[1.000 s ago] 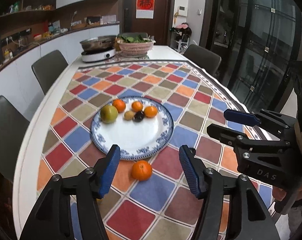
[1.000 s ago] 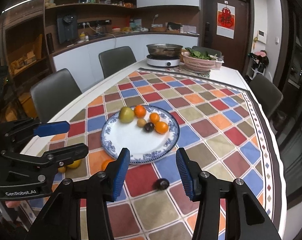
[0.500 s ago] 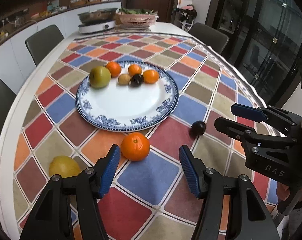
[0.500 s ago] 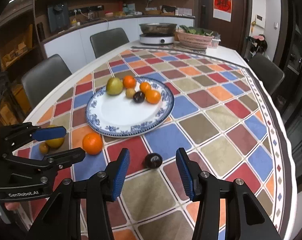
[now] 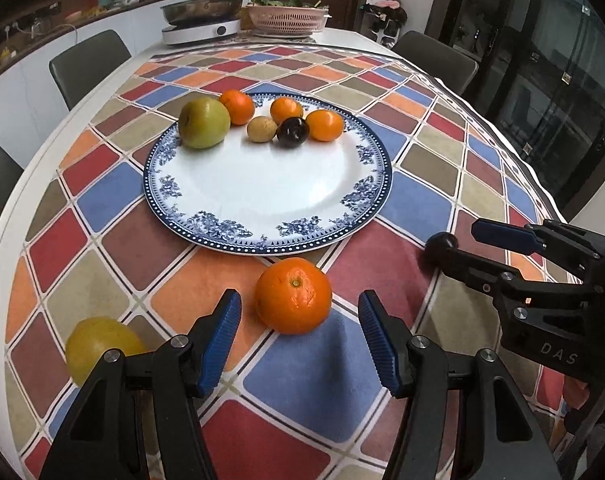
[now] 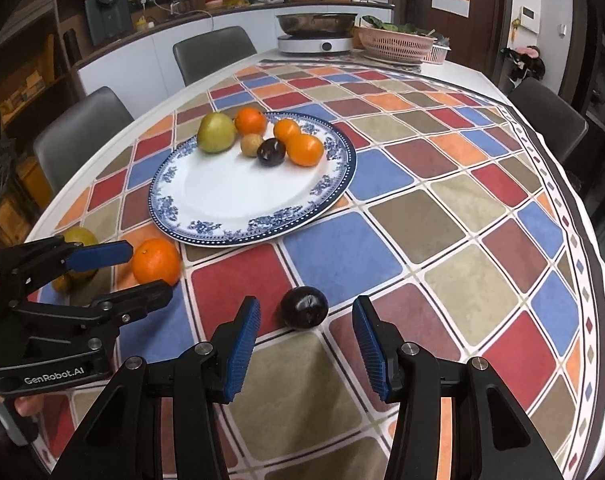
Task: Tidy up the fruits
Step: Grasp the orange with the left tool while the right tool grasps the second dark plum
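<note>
We see a blue-rimmed white plate [image 5: 366,148] flat on the desk, its near half bare. Along its far side sit a green apple [image 5: 203,122], three small oranges touching or close together [image 5: 237,107] [image 5: 286,110] [image 5: 324,125], a tan round fruit [image 5: 259,129] and a dark plum [image 5: 291,131]. Off the plate, on the checked cloth, we find a larger orange [image 5: 293,301] just beside the near rim, stem scar up, a yellow fruit [image 5: 98,346] near the desk's edge, and a second dark plum [image 6: 304,306] well apart from the orange.
</note>
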